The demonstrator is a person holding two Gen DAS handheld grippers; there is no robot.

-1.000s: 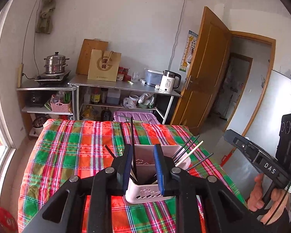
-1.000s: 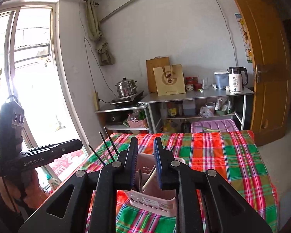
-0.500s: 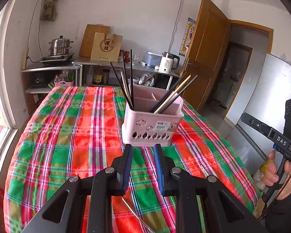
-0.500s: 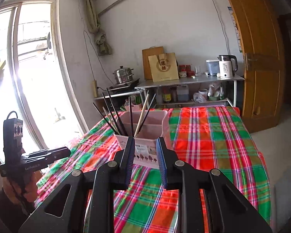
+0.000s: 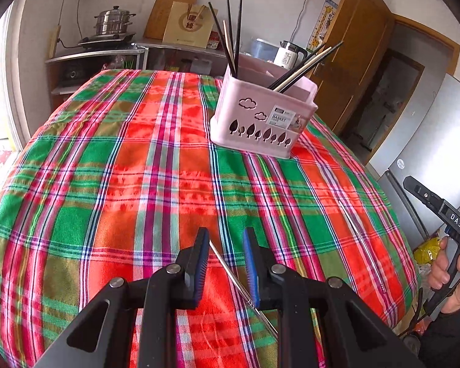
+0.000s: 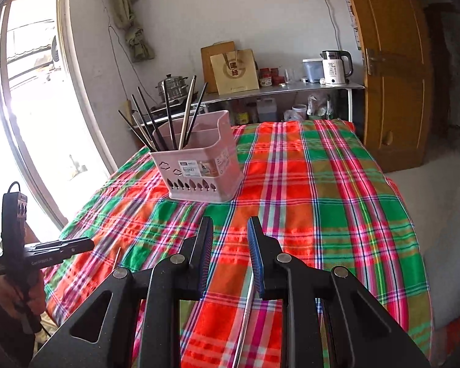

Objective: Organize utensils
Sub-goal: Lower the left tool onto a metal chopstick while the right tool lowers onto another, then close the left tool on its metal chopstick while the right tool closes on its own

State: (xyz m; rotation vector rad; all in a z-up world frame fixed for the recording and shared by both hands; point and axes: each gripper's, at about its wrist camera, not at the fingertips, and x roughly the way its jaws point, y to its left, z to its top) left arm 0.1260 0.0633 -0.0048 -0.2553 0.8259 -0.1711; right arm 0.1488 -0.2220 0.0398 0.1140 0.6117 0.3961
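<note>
hovering low over the near edge of the plaid-covered worktop (image 5: 138,184), the left gripper (image 5: 225,263) has its jaws parted, with a thin metal chopstick (image 5: 230,271) lying flat on the cloth between them, not gripped. the right gripper (image 6: 230,251) is likewise open above the same edge, a second metal chopstick (image 6: 245,316) lying on the cloth under its right finger. a pink utensil basket (image 5: 260,122) stands upright further in, toward the far edge, holding dark and pale chopsticks (image 6: 168,119) that lean out of two of its compartments, well apart from both grippers.
</note>
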